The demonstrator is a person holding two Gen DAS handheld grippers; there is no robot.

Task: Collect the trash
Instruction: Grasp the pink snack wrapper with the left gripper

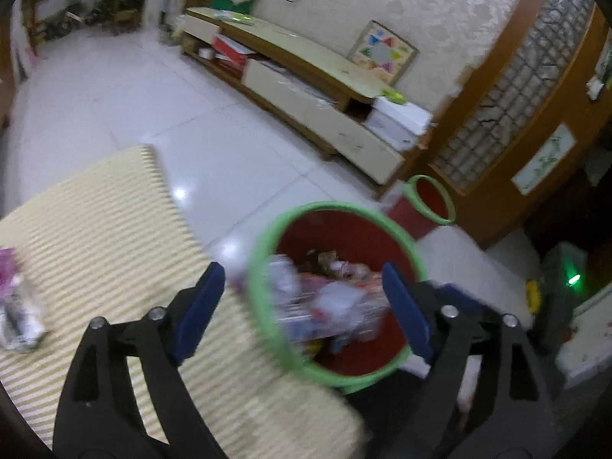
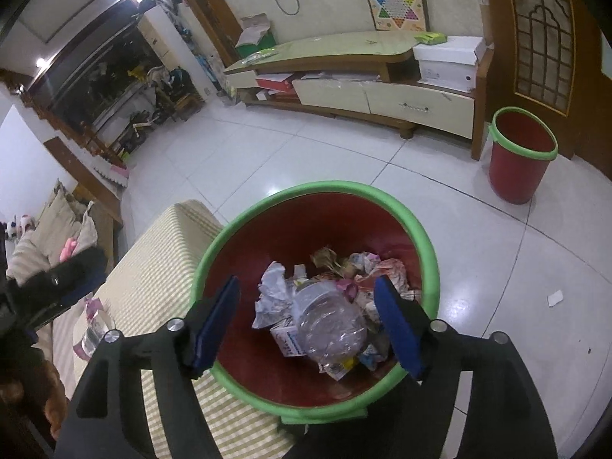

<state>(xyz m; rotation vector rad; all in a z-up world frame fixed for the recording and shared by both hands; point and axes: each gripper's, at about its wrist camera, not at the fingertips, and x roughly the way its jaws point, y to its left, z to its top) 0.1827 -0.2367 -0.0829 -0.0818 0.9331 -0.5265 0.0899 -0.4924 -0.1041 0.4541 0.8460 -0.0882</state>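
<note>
While my left-wrist view is smeared by blur, I can see the left gripper (image 1: 302,310) with its jaws spread wide and nothing clamped, hanging over the red bin (image 1: 336,294) with the green rim. A blurred clump of trash (image 1: 325,302) shows between the pads, inside the bin's mouth; I cannot tell whether it is falling or lying there. The striped tabletop (image 1: 99,237) sits just left of the bin, with a pink-and-clear wrapper (image 1: 17,298) on it. A second red bin (image 1: 428,202) stands by the TV cabinet (image 1: 306,88).

In the right-wrist view, the right gripper (image 2: 306,321) also has its jaws wide apart and empty above the same bin (image 2: 313,287). A clear plastic bottle (image 2: 329,325) lies on crumpled paper (image 2: 273,290) inside. A white scrap (image 2: 555,298) lies on the floor tiles (image 2: 497,267).
</note>
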